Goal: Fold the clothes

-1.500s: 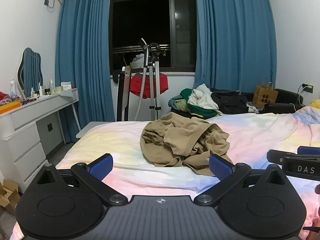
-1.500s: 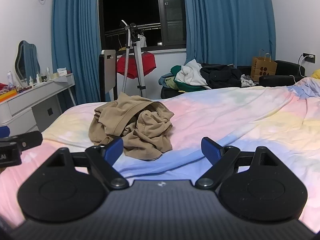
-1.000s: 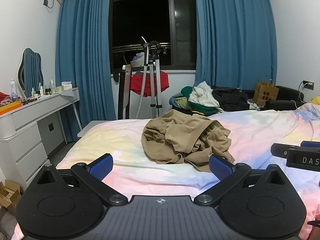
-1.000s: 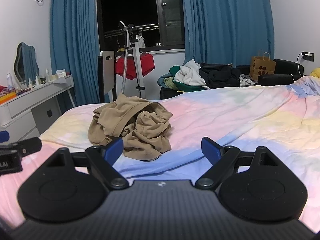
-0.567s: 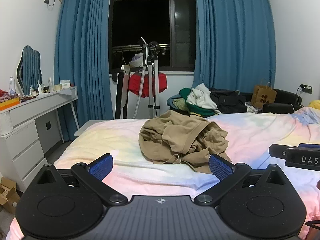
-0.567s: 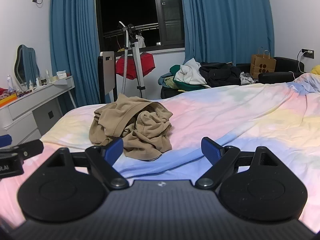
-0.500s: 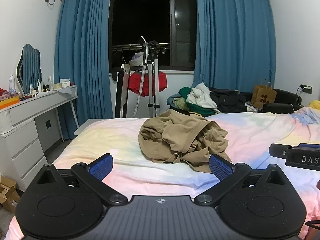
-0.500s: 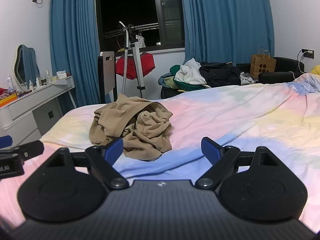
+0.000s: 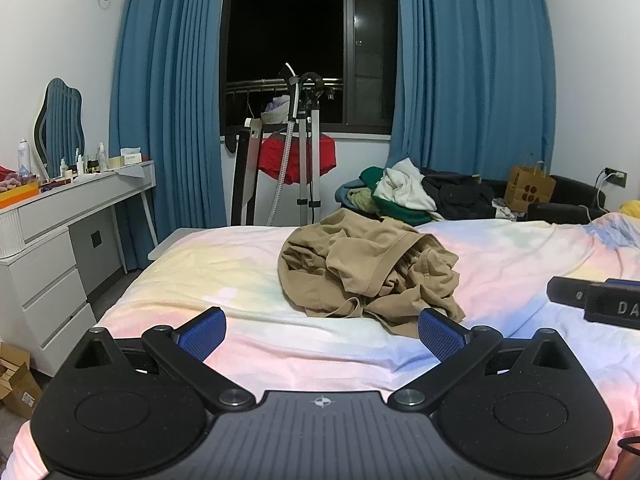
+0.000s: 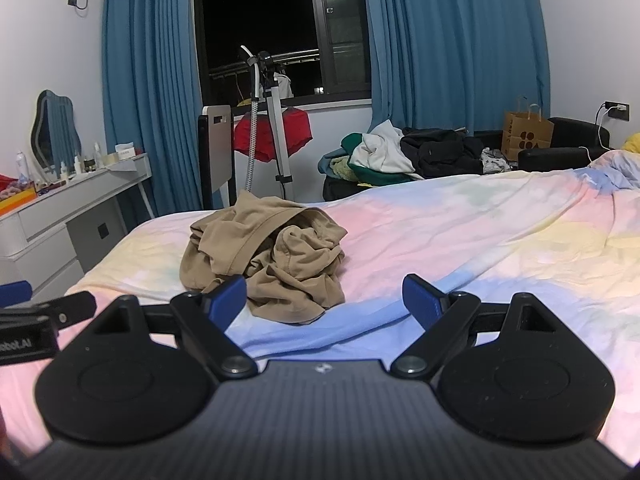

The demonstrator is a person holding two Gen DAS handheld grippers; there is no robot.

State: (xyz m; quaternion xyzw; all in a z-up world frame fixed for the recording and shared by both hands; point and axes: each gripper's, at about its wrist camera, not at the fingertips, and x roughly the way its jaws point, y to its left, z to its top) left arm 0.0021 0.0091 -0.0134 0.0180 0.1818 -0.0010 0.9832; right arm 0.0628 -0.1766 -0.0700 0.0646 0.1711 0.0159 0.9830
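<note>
At the bottom of the left wrist view, the left tongs (image 9: 322,330) are seen spread wide apart, with nothing held between the blue pads (image 9: 202,330). The right tongs (image 10: 324,300) are likewise seen parted and empty at the bottom of the right wrist view (their tip also juts in at the right edge of the left view). Both are held low over the near edge of the bed (image 9: 224,280), which is covered by a pastel sheet in pink, yellow and blue. Just beyond the tongs, a crumpled tan garment (image 9: 370,274) is seen lying in a heap on the sheet, at the centre of the left view and left of centre in the right view (image 10: 268,264). Farther back, a white desk (image 9: 60,216) is seen at the left edge, a pile of clothes (image 9: 416,196) right of centre, and blue curtains (image 9: 168,100) framing a dark window (image 9: 288,48) at the top.
</note>
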